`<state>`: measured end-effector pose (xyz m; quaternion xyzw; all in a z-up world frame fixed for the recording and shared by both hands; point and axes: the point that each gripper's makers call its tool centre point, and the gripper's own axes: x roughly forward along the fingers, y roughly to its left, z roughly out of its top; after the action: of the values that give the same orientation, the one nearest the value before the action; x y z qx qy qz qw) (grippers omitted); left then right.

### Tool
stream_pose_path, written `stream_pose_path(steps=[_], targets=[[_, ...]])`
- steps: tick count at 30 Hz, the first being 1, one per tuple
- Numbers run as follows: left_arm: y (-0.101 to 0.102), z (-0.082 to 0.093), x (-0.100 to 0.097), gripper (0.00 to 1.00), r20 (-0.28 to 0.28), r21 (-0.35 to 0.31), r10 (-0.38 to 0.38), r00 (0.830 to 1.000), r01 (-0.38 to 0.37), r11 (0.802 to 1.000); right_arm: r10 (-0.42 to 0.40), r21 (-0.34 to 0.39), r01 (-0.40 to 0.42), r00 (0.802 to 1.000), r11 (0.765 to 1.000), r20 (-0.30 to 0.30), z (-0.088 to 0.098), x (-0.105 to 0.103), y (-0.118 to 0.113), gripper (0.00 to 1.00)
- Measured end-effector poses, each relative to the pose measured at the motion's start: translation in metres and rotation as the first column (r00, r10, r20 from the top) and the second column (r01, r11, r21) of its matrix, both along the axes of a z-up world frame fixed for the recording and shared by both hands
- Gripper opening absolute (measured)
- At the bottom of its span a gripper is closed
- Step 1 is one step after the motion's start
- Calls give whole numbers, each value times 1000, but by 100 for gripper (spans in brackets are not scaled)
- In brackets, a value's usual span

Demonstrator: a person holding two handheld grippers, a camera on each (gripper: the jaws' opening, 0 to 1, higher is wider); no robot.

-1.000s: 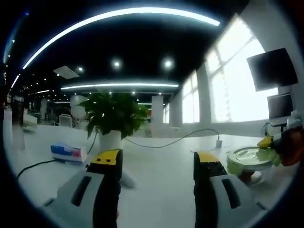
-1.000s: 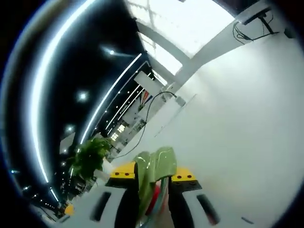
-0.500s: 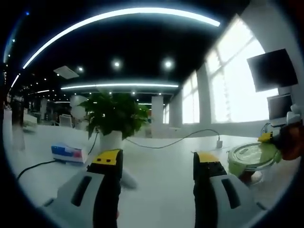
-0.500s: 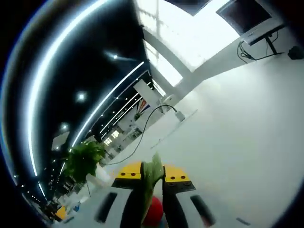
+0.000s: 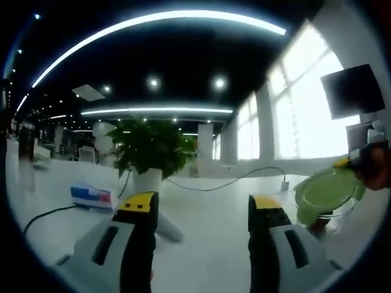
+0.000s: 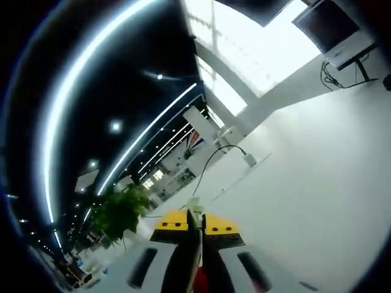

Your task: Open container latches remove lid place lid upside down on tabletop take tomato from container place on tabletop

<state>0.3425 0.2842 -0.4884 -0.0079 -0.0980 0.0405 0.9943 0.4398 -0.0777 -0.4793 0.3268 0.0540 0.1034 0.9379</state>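
We see the left gripper (image 5: 198, 210) hanging over the white tabletop (image 5: 208, 244) with its jaws wide apart and nothing between them; it is released and idle. At the right side of the left gripper view the right gripper (image 5: 366, 168) holds the green lid (image 5: 324, 192) tilted, raised above the clear container (image 5: 330, 220); a bit of red under the lid may be the tomato, but we cannot tell for sure. In the right gripper view the right gripper (image 6: 195, 229) is clenched on the lid (image 6: 194, 256), which we see edge-on as a thin strip between the jaws; red shows at the bottom just below.

We judge the step in hand to be turning the lid over, to lay it upside down on the table. To do it well we would finish the roll while the lid is clear of the container; then lower it to a bare part of the tabletop beside the container, well apart from the potted plant (image 5: 149, 149), the small box (image 5: 91, 196) and the cable (image 5: 226, 182); open the jaws only when the lid rests flat, because a thin rim held edge-on can slip.
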Motion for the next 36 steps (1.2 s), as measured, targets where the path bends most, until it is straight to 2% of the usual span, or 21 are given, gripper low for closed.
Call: stream_pose_path(steps=[7,8,14,17,19,23,25,26,28,29,31,32,33,34,36], targets=[[12,3,-7,53,14,-6,26,1000,-26,1000,55,-50,-51,995,997,80,33,-2,26,1],[14,3,-9,53,15,-9,29,999,-29,1000,71,-78,-64,993,995,98,39,-2,32,1],[18,2,-12,53,19,-17,40,999,-40,999,150,-127,-133,979,983,136,59,-4,62,0],[19,1,-13,52,19,-17,42,999,-42,999,195,-168,-169,968,971,155,67,-7,78,0],[20,2,-13,52,21,-17,44,999,-44,999,236,-229,-195,957,954,170,73,-10,90,0],[24,3,-13,52,27,-22,49,998,-49,999,305,-270,-250,934,930,187,83,-15,116,0],[27,2,-11,52,26,-25,52,998,-51,998,320,-275,-262,928,925,192,88,-13,118,1],[26,1,-11,52,25,-25,51,998,-51,998,345,-295,-281,918,913,194,90,-14,123,1],[25,1,-12,52,24,-25,50,998,-50,998,353,-298,-288,916,910,191,91,-12,127,1],[25,0,-12,52,23,-25,50,999,-49,998,387,-304,-322,903,896,184,91,-14,134,1],[25,-3,-13,52,18,-28,51,999,-50,998,392,-309,-326,902,893,183,90,-13,138,1],[25,-4,-13,52,15,-29,52,999,-51,998,429,-321,-360,885,876,180,89,-15,146,1],[25,-4,-13,52,14,-29,52,999,-52,998,421,-315,-355,890,881,176,88,-13,148,1],[26,-5,-13,52,14,-29,54,998,-54,998,447,-323,-379,879,867,166,86,-14,154,1],[27,-4,-15,52,14,-29,56,998,-56,998,457,-318,-392,874,863,164,83,-14,163,1]])
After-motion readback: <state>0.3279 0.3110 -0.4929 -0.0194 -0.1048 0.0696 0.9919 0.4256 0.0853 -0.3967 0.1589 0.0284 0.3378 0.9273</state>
